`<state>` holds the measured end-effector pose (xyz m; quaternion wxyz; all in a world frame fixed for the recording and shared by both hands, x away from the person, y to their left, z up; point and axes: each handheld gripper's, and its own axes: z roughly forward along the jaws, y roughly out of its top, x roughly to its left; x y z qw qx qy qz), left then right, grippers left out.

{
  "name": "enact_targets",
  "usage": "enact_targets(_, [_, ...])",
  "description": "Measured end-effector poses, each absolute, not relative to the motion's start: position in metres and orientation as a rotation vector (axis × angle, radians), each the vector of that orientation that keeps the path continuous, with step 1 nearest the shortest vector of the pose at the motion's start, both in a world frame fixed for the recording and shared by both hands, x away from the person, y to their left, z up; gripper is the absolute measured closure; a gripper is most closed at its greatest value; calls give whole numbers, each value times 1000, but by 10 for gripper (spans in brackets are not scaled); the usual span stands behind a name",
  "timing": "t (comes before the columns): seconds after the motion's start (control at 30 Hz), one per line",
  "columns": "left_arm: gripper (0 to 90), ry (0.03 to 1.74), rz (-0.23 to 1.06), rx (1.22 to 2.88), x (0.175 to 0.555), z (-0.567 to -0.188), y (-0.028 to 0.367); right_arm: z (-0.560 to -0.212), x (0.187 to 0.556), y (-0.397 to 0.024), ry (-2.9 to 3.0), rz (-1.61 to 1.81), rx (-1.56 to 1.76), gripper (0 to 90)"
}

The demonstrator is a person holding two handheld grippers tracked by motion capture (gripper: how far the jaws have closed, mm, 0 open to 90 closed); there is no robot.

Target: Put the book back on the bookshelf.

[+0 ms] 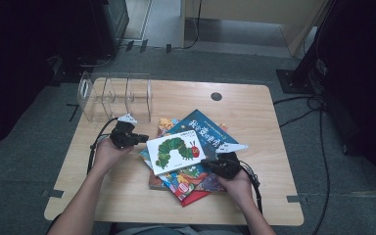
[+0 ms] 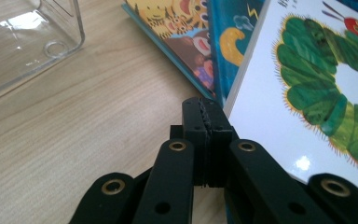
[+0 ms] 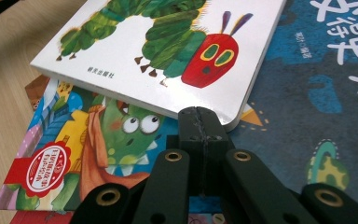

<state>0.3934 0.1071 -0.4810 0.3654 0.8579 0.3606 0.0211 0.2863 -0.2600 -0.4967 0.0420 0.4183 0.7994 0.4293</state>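
A white caterpillar book [image 1: 175, 152] lies on top of a pile of picture books [image 1: 196, 181] in the middle of the wooden table. My left gripper [image 1: 139, 139] is shut with nothing in it, its tips [image 2: 203, 108] by the book's left edge [image 2: 261, 107]. My right gripper [image 1: 209, 165] is also shut and empty, its tips [image 3: 199, 119] at the near right corner of the caterpillar book [image 3: 168, 60]. Under that book lie a dark blue book [image 3: 303, 93] and a green monster book [image 3: 107, 140].
A clear acrylic divider rack [image 1: 115, 96] stands at the table's back left, and its corner [image 2: 28, 42] is close to my left gripper. A round cable hole [image 1: 216, 96] sits near the back edge. Bare wood [image 1: 259, 127] lies right of the pile.
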Motion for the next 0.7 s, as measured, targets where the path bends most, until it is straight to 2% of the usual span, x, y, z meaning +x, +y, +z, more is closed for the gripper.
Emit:
enact_targets(0.3, [900, 902, 67, 2245, 373, -479, 111, -498, 302, -266, 2482, 1363, 1303, 900])
enact_targets(0.7, [900, 912, -7, 2250, 335, -479, 116, -498, 322, -263, 2492, 1356, 1280, 897])
